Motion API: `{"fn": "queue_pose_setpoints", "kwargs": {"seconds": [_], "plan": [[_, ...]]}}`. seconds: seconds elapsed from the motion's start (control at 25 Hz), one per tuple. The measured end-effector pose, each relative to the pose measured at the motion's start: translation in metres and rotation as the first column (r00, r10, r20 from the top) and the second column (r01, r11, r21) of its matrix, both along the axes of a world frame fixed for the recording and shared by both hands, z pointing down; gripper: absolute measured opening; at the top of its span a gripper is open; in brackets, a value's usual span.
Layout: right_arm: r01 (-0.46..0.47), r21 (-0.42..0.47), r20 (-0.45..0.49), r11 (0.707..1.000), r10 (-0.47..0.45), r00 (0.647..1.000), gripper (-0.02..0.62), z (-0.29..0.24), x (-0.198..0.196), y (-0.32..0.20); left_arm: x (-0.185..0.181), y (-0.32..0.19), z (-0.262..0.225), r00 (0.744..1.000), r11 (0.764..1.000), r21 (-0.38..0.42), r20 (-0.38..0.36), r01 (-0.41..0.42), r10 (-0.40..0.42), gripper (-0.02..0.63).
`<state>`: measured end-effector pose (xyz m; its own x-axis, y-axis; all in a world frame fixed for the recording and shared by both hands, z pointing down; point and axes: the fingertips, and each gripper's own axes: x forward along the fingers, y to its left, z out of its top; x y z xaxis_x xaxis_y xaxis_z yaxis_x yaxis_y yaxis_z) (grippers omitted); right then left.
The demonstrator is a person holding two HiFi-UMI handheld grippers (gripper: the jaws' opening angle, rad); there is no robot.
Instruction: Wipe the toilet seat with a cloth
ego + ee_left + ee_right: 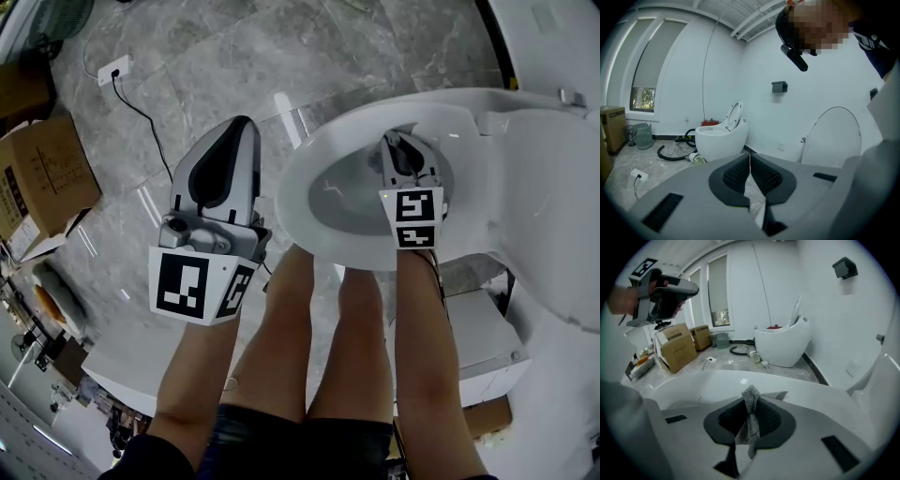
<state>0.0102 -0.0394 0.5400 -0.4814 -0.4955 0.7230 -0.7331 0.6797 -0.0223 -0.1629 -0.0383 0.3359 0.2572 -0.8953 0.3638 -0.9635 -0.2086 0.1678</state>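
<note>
The white toilet seat rings the open bowl, with its lid raised at the right. My right gripper hangs over the bowl's inner far side, shut on a grey mesh cloth. The cloth sticks up between the jaws and hangs down in front of them, just above the seat rim. My left gripper is held in the air left of the toilet, over the floor and apart from the seat. Its jaws meet with nothing between them. From the right gripper view the left gripper shows high at the left.
A second white toilet stands by the far wall beside a black hose. Cardboard boxes sit on the grey tiled floor at the left, near a white socket strip and its cable. The person's legs stand before the bowl.
</note>
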Motion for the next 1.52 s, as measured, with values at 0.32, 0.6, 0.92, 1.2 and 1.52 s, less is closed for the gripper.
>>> {"fn": "queue_pose_setpoints", "kwargs": {"seconds": [0.32,0.6,0.92,1.2,1.52], "plan": [[0.499,-0.070,0.235,0.864,-0.472,0.850,0.064,-0.012,-0.130,0.135,-0.012,0.005,0.009,1.000,1.000,-0.008,-0.006,0.029,-0.029,0.023],[0.742,-0.083,0.283,0.666,-0.698,0.658,0.064,-0.021,-0.155,0.214,-0.025,0.007,0.006,0.999,0.999,-0.004,-0.004,0.045,-0.045,0.023],[0.284,0.094,0.157,0.954,-0.296,0.942,0.069,-0.021,-0.113,0.034,-0.054,0.017,0.005,0.996,0.996,-0.004,0.016,0.084,-0.084,0.023],[0.422,0.102,0.213,0.901,-0.434,0.875,0.069,-0.025,-0.146,0.059,-0.067,0.021,0.008,0.994,0.994,-0.015,0.016,0.104,-0.104,0.023],[0.834,-0.020,0.336,0.551,-0.782,0.524,0.069,-0.025,-0.176,0.241,-0.066,0.019,0.009,0.995,0.995,-0.017,0.017,0.096,-0.096,0.023]]}}
